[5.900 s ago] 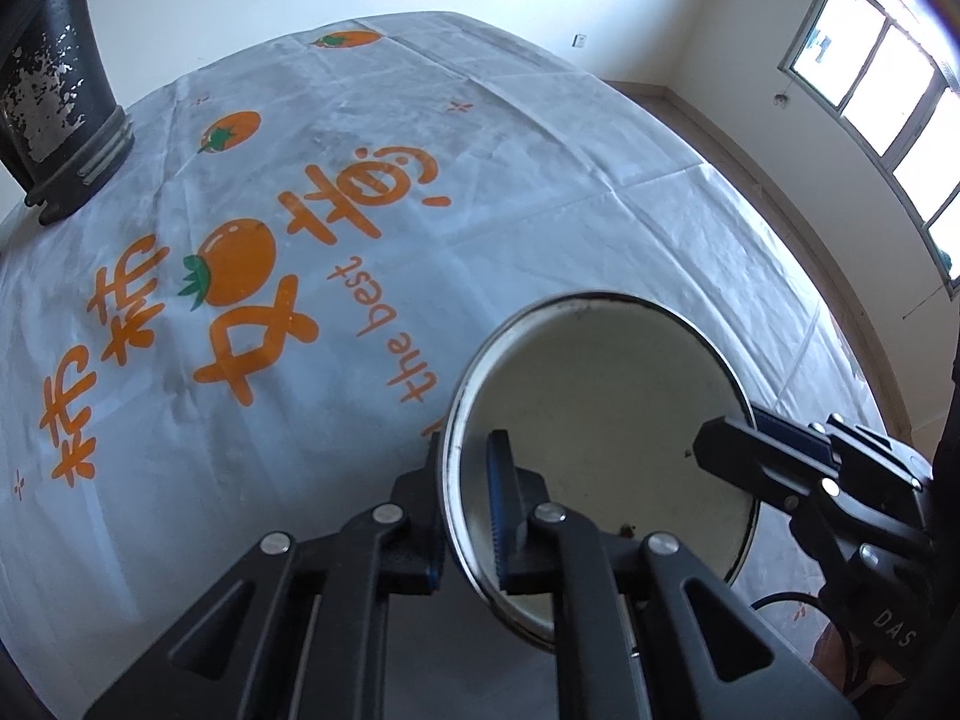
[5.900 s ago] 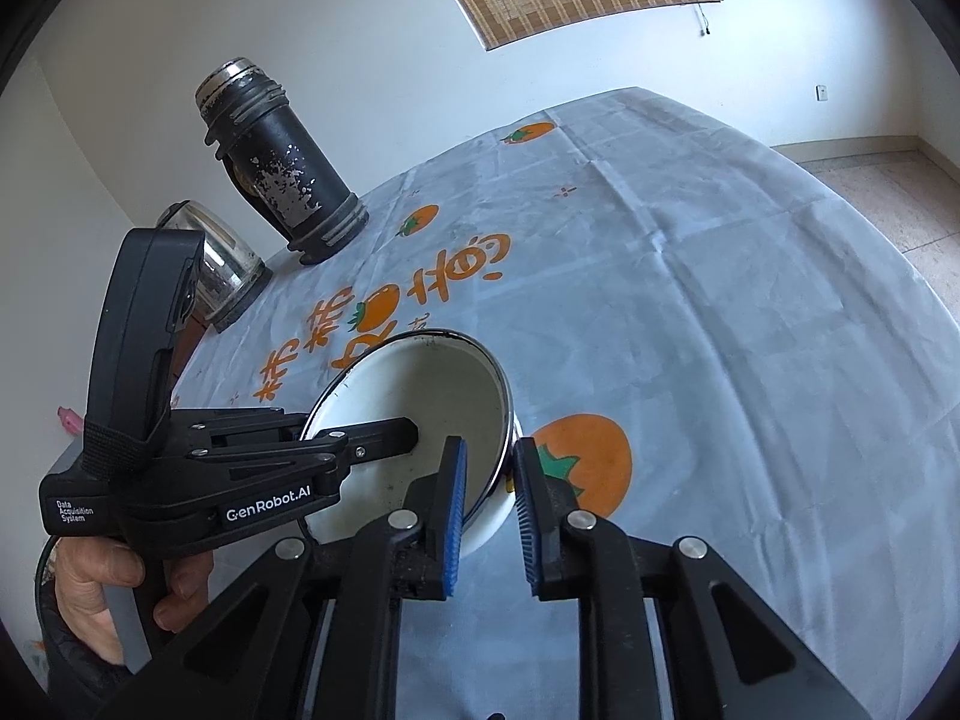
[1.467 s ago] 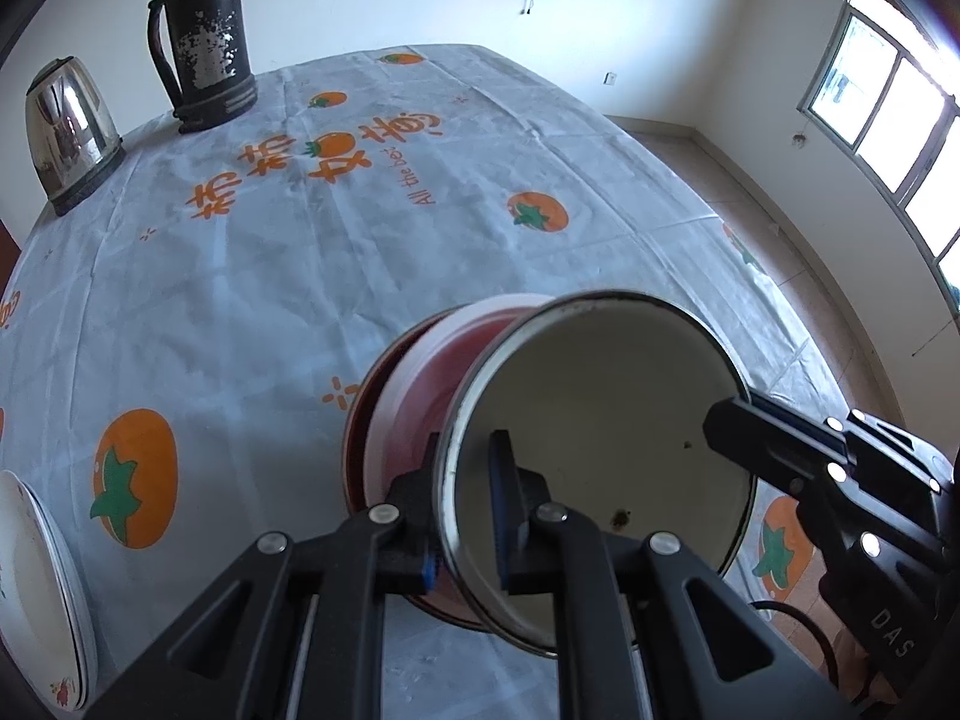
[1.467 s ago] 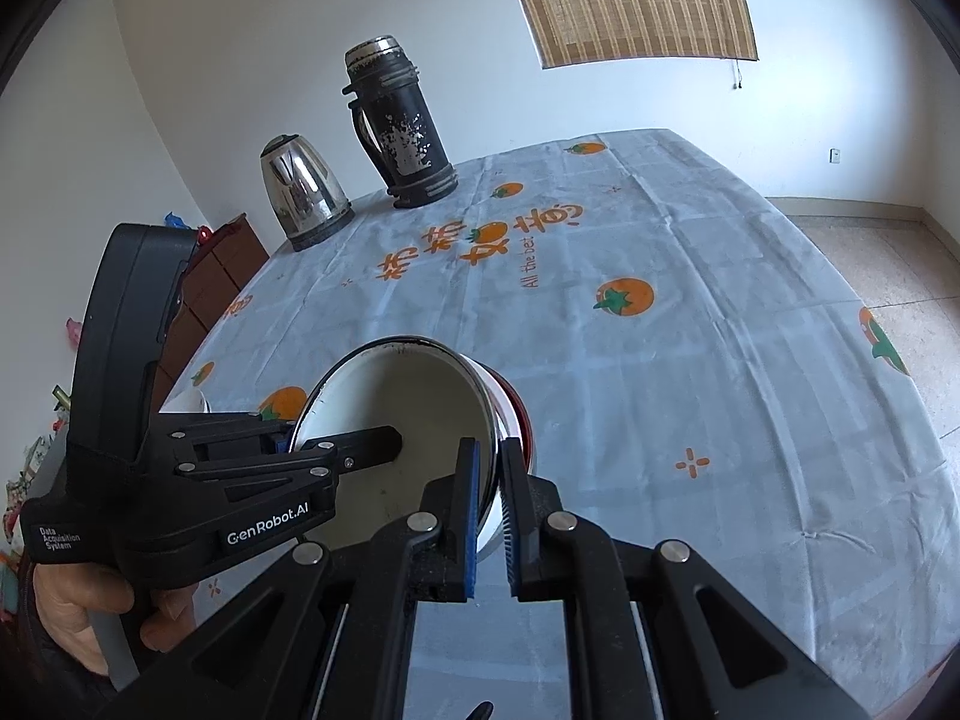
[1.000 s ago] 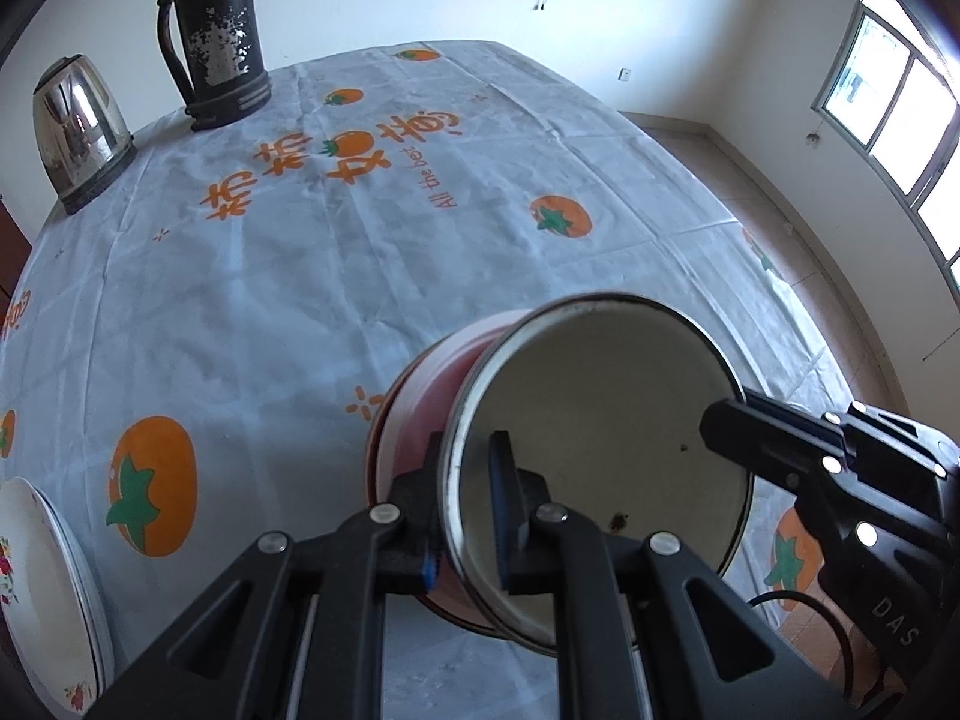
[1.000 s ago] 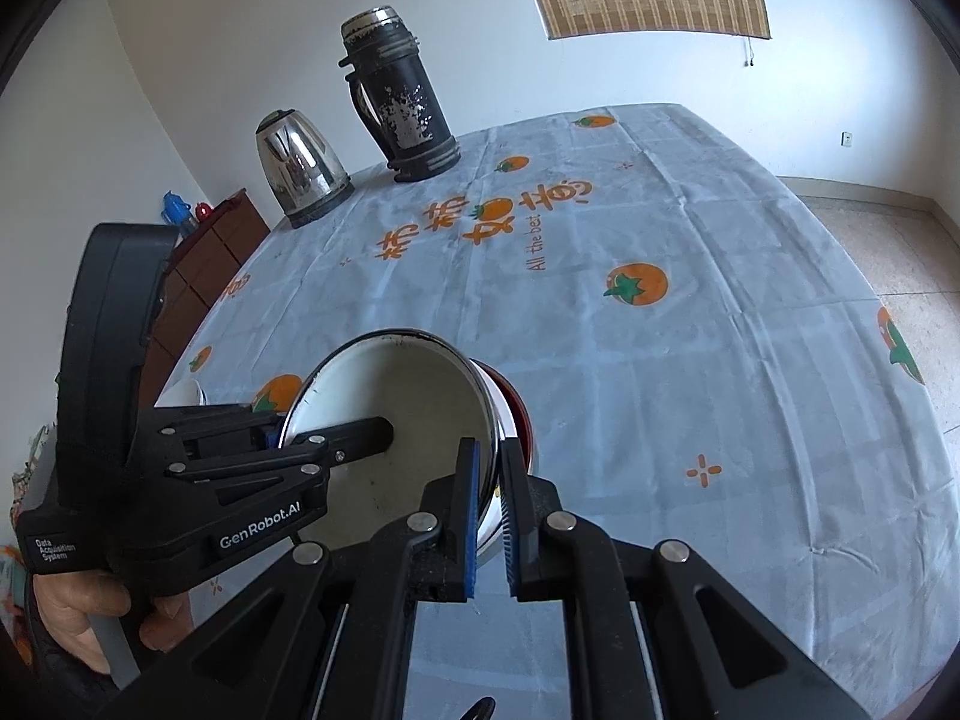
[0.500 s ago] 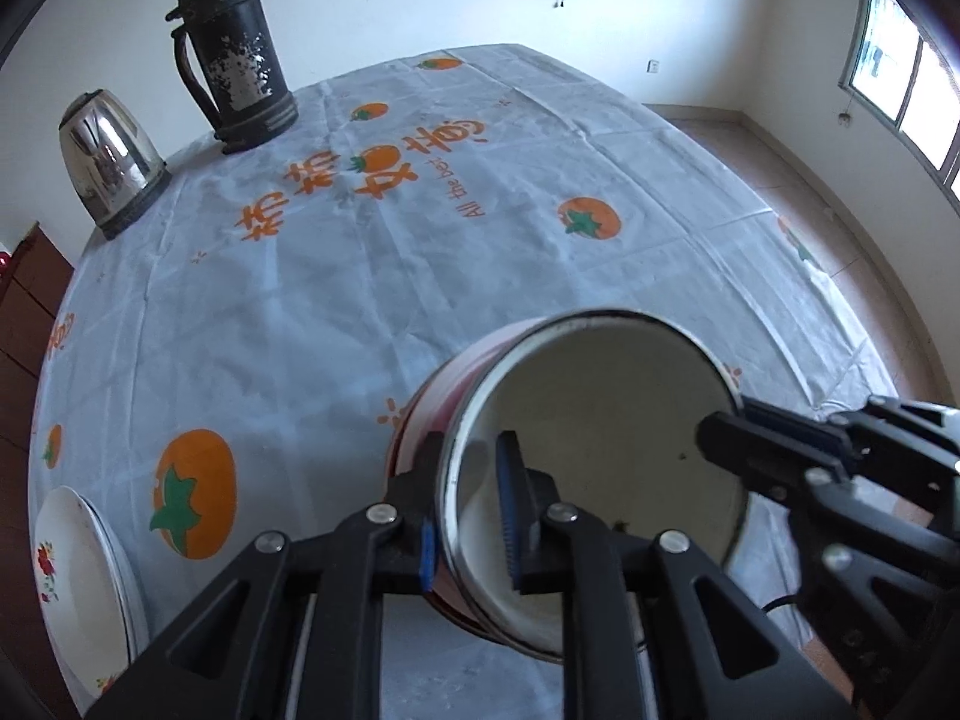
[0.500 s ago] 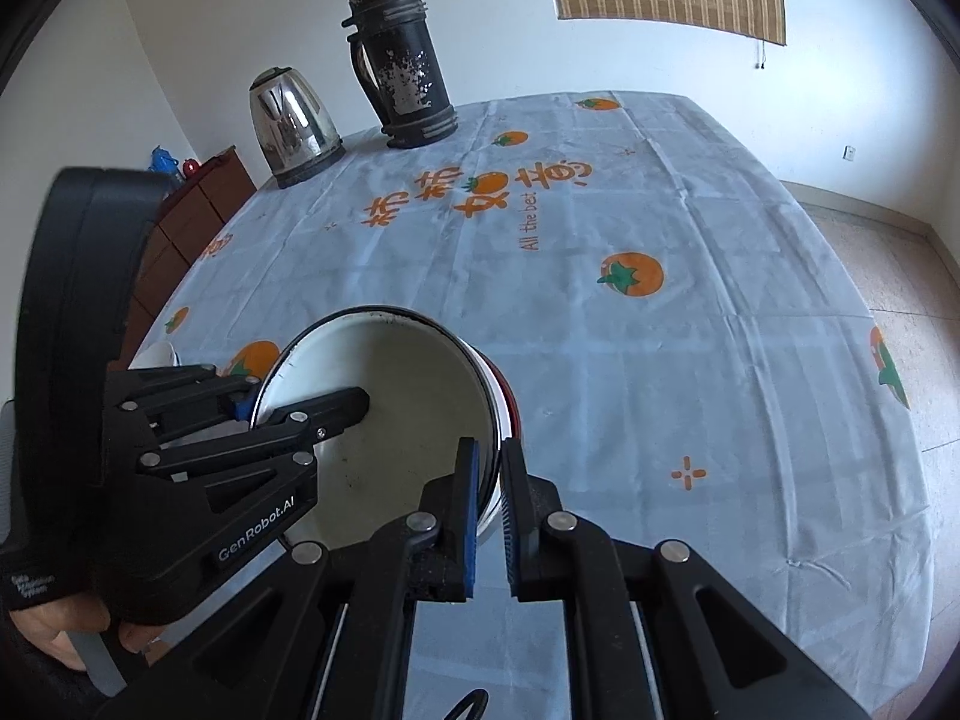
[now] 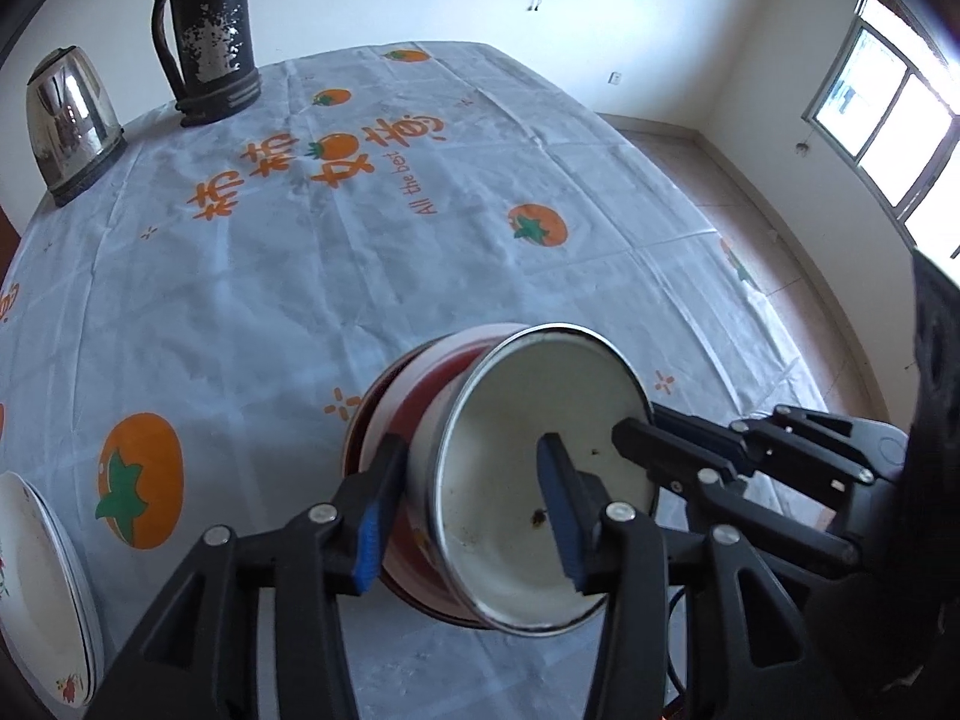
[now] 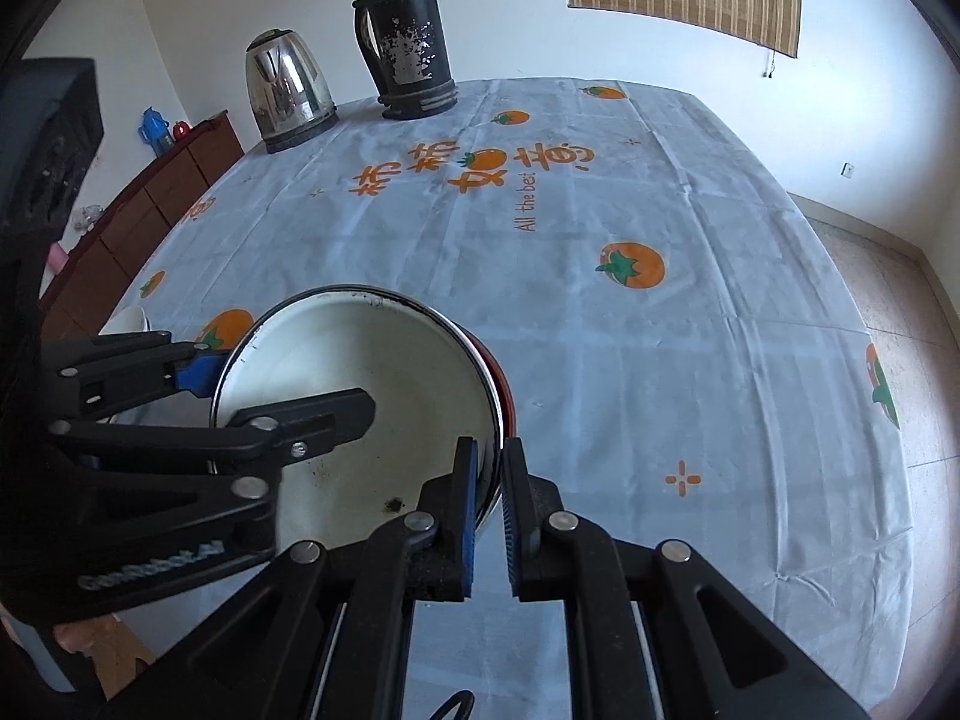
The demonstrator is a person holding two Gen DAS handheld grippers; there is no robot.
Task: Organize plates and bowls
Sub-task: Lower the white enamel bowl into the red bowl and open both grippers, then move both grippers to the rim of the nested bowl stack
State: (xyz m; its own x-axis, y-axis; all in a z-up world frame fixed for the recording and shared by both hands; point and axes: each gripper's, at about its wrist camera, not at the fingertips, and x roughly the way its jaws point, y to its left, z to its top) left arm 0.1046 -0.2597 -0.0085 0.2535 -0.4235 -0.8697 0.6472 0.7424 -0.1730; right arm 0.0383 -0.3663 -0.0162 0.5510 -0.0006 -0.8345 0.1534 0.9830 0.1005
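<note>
1. The left tool [image 9: 468, 516] stood wide: one blue pad lay outside the white enamel bowl [image 9: 540, 480] on its left wall, the other inside the basin, and neither pad pressed the rim.
2. The right tool [image 10: 487, 501] stood narrow, its two pads pinching the near right rim of the same white bowl, one pad inside and one outside.
3. The white bowl sat tilted inside a red bowl [image 9: 414, 384], which rested on the bench [image 9: 300, 276] near its near edge.
4. Only the left wrist view showed a stack of white plates [image 9: 36, 570] at the near left edge of the bench; in the right wrist view just a sliver of white showed behind the left tool.
5. Only the right wrist view showed the wooden cabinet [image 10: 150, 204] by the left wall, with small blue and red items on top.
6. Only the left wrist view showed the window [image 9: 882, 138] on the right wall.
7. Both views showed the steel kettle [image 10: 288, 90] and the dark thermos [image 10: 408, 36] at the far left of the bench, just beside one another.
8. The left tool reached in from the near left and the right tool from the near right, their fingers meeting at opposite sides of the bowl.
9. A bit of the hand [image 10: 90, 642] holding the left tool showed low at the left of the right wrist view.
</note>
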